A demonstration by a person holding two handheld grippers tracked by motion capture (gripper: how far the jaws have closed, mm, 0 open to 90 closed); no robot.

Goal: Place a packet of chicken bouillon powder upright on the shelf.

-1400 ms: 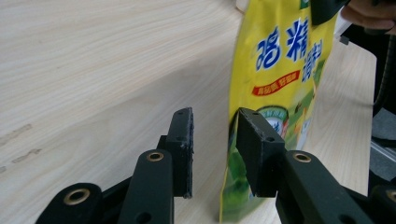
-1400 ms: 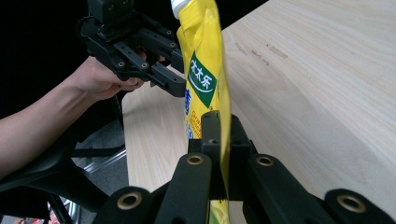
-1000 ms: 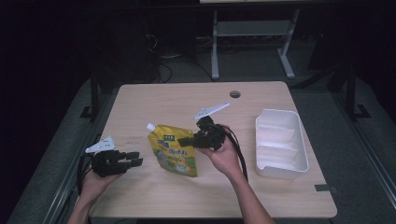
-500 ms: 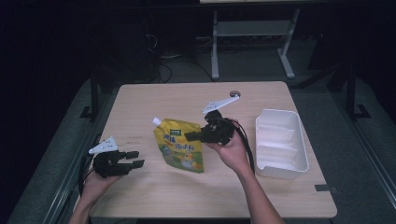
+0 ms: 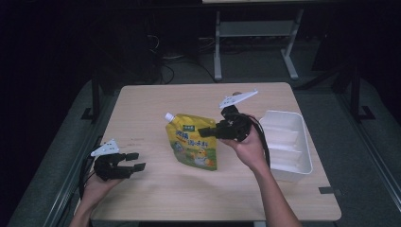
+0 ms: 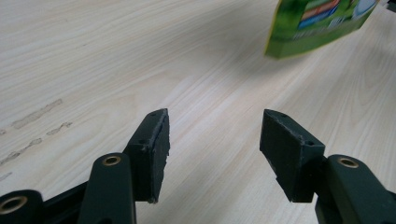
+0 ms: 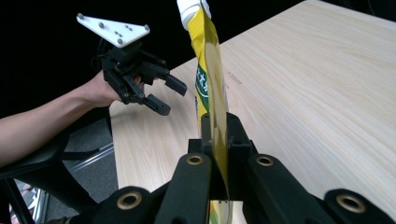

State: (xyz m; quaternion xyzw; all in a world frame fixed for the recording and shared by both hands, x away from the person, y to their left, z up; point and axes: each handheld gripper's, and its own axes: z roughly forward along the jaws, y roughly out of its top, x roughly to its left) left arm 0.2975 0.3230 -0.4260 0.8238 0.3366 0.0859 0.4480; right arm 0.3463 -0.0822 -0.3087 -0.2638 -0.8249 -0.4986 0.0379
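A yellow spouted drink pouch (image 5: pixel 193 143) with a white cap hangs above the middle of the table, lifted off the wood. My right gripper (image 5: pixel 206 132) is shut on the pouch's right edge; in the right gripper view the pouch (image 7: pixel 212 88) stands edge-on between the clamped jaws, cap at the top. My left gripper (image 5: pixel 135 161) rests low at the table's front left, open and empty. In the left gripper view its pads (image 6: pixel 156 140) stand wide apart over bare wood, with the pouch's bottom corner (image 6: pixel 322 23) far ahead. The left gripper (image 7: pixel 166 95) also appears in the right gripper view.
A white rectangular tray (image 5: pixel 306 161) sits at the table's right side, holding pale flat packets. The wooden table (image 5: pixel 156 104) has a small round hole near its back edge. A metal stand (image 5: pixel 255 28) is on the floor beyond the table.
My right gripper has carried the pouch up and to the right, raising it off the table. The left gripper has barely moved.
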